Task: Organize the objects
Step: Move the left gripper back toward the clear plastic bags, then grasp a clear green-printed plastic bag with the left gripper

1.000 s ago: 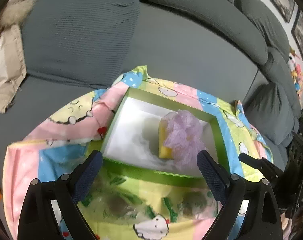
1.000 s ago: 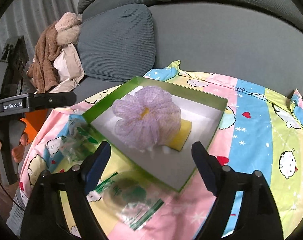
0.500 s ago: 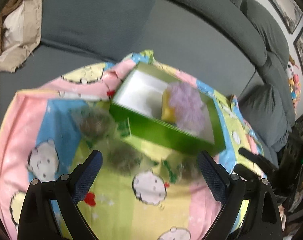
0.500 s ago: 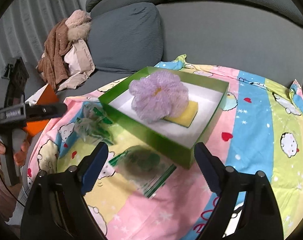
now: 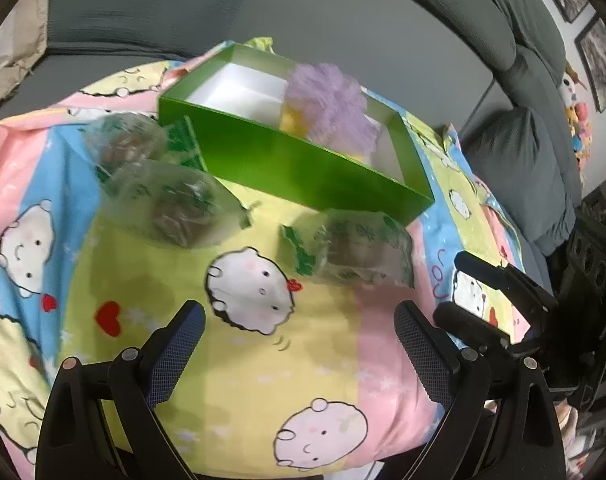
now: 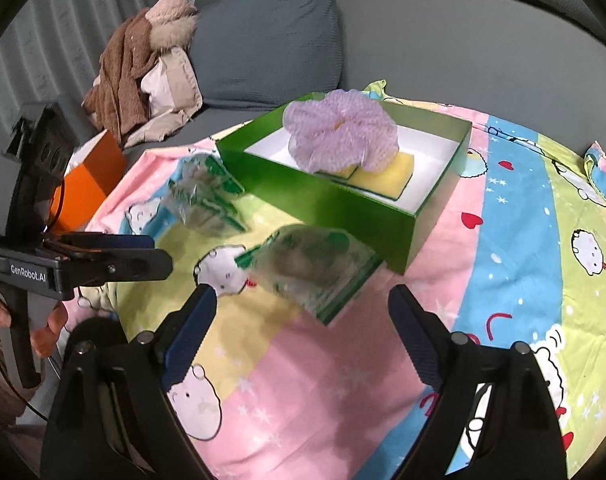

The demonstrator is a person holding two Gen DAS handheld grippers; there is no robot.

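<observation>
The green box (image 6: pixel 335 200) sits on a bright cartoon blanket (image 6: pixel 523 240) spread over a grey sofa (image 6: pixel 443 40). The box is white inside. A puffy purple bath ball (image 6: pixel 341 136) lies in it, on top of a yellow sponge (image 6: pixel 387 174).

Three clear packets with green print lie on the blanket beside the box. One packet (image 5: pixel 355 250) is near the box's front corner. A second packet (image 5: pixel 171 204) lies just in front of the box's long side. A third packet (image 5: pixel 123 142) is behind the second one, close to the box's end. Each has something dark inside, but it is too blurry to tell what.

The left gripper (image 5: pixel 299 344) hangs over the blanket in front of the packets. Its fingers (image 5: pixel 175 354) are wide apart and hold nothing. They touch nothing.

The right gripper (image 6: pixel 301 328) hangs over the blanket too, just in front of the nearest packet. Its fingers (image 6: pixel 189 334) are also wide apart and hold nothing.

In the right wrist view, a hand (image 6: pixel 43 326) grips the handle of the left gripper at the left edge. A pile of brown and cream clothes (image 6: pixel 143 72) lies on the sofa by a grey cushion (image 6: pixel 263 44). An orange box (image 6: pixel 87 188) stands past the blanket's edge.
</observation>
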